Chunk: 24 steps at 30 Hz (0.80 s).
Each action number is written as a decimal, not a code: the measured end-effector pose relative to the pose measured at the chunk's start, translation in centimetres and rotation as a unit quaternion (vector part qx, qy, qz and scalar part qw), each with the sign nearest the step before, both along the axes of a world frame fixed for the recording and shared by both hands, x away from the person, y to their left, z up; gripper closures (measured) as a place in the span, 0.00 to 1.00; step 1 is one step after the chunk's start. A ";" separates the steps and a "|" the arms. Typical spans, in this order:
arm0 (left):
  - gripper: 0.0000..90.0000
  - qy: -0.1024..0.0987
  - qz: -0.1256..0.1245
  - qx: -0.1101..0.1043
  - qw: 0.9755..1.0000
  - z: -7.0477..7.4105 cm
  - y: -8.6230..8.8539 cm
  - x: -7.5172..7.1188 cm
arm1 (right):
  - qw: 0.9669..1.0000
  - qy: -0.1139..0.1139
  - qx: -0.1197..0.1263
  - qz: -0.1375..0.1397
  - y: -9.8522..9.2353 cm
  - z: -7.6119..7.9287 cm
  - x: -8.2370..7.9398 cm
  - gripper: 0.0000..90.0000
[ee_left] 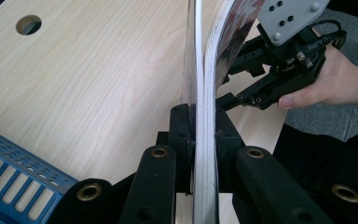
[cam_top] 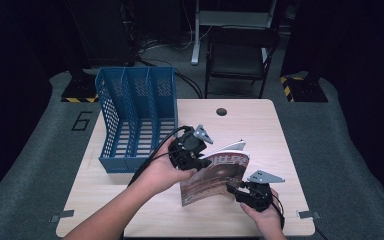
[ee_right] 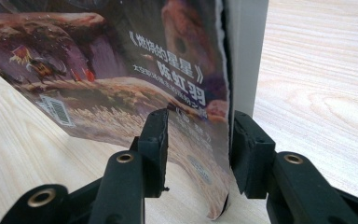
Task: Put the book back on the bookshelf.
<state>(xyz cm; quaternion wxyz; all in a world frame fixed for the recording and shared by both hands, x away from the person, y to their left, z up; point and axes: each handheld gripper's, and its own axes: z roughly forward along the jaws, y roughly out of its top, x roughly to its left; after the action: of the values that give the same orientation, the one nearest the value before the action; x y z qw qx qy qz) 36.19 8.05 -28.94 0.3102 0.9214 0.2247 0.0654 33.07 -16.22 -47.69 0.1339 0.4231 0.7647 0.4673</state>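
Note:
A magazine [cam_top: 215, 177] with a brown illustrated cover stands tilted on edge over the wooden table's [cam_top: 260, 130] front middle. My left gripper [cam_top: 202, 162] is shut on its upper left part. In the left gripper view the pads [ee_left: 182, 130] pinch the stack of pages [ee_left: 204, 70] from both sides. My right gripper [cam_top: 232, 190] sits at the magazine's lower right corner. In the right gripper view its jaws [ee_right: 198, 135] stand apart around the cover's edge [ee_right: 121, 70] without pressing it. That gripper [ee_left: 226, 88] also shows beyond the pages in the left gripper view, with the hand that holds it.
A blue three-slot file rack [cam_top: 135, 115] stands at the table's back left, with its corner [ee_left: 9, 186] close to my left gripper. A round cable hole [cam_top: 221, 111] lies near the far edge. A dark chair [cam_top: 240, 55] stands behind the table.

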 end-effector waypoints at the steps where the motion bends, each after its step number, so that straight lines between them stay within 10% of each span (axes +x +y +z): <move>1: 0.91 0.000 0.001 0.000 1.000 0.0 0.0 0.0 | 1.000 0.000 -0.003 -0.003 0.0 0.0 0.0 0.67; 24: 0.93 -0.005 0.009 -0.004 1.000 0.1 0.0 0.4 | 1.000 0.012 0.002 -0.019 -0.4 -0.3 0.2 0.61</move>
<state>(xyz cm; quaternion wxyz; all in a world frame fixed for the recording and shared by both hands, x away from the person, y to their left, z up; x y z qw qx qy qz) 36.56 8.10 -28.86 0.3143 0.9178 0.2316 0.0723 33.25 -16.65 -48.00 0.1321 0.4433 0.7573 0.4611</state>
